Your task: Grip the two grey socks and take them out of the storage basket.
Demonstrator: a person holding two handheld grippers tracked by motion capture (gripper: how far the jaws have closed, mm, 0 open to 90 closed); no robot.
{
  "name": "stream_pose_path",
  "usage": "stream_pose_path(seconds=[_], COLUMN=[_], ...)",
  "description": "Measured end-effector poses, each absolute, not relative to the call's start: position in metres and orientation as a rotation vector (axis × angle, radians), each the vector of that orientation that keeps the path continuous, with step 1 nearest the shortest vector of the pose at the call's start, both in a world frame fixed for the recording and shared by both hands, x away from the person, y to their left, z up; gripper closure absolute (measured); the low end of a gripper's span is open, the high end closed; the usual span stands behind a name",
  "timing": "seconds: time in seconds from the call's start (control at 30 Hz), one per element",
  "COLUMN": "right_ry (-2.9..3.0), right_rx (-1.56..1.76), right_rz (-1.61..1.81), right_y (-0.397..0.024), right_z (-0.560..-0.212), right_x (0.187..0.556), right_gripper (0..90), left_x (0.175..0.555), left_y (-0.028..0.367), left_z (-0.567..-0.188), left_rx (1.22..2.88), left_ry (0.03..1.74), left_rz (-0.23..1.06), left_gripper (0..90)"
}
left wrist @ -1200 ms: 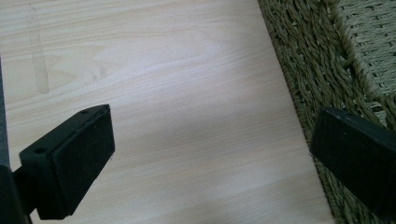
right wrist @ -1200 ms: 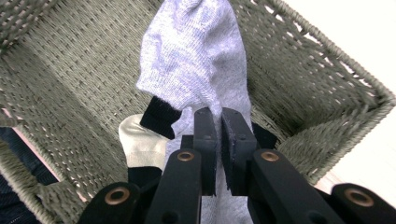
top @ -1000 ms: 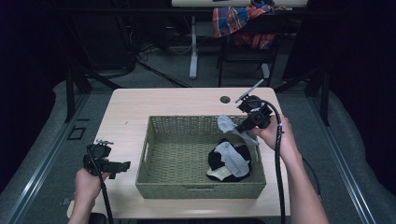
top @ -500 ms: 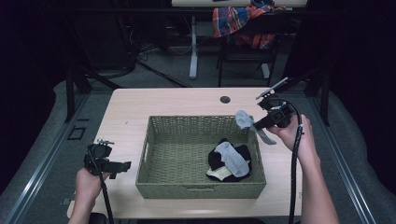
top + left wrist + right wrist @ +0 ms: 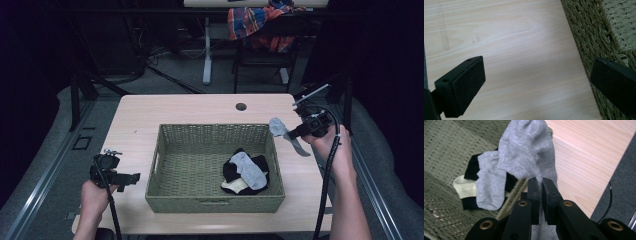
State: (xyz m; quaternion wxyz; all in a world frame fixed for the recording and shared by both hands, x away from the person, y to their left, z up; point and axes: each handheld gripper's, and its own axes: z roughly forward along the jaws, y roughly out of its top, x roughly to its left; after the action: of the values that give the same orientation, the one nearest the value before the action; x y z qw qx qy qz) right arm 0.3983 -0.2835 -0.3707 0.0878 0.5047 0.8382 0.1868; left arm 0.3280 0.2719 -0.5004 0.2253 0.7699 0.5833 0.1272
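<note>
While your right gripper (image 5: 540, 195) pinches the grey sock (image 5: 529, 152) tight between its jaws, the sock dangles ahead of them, beyond the basket (image 5: 165, 150) rim. Your left gripper (image 5: 536, 87) gapes, bare table (image 5: 511, 50) between its jaws.

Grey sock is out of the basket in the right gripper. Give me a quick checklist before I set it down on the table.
1. Right gripper shut on grey sock: ok.
2. Sock past the basket rim: ok, it hangs beyond the right wall.
3. Bare table below the sock: ok.
4. Left gripper open, out of the way beside the basket: ok.
5. Other socks still in basket: ok.
6. Sock tail snagged on rim: cannot tell.
</note>
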Motion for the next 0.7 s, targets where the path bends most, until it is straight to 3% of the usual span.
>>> stream_pose_path(seconds=[0.7], right_ry=[2.388], right_rx=[1.782], right_rz=[0.443], right_y=[-0.332], right_z=[-0.429], right_x=[0.418], right_gripper=[85.9], left_x=[0.328], left_y=[0.271], left_z=[-0.500], left_rx=[2.125], left_ry=[1.602], left_rz=[0.362], left_gripper=[0.5])
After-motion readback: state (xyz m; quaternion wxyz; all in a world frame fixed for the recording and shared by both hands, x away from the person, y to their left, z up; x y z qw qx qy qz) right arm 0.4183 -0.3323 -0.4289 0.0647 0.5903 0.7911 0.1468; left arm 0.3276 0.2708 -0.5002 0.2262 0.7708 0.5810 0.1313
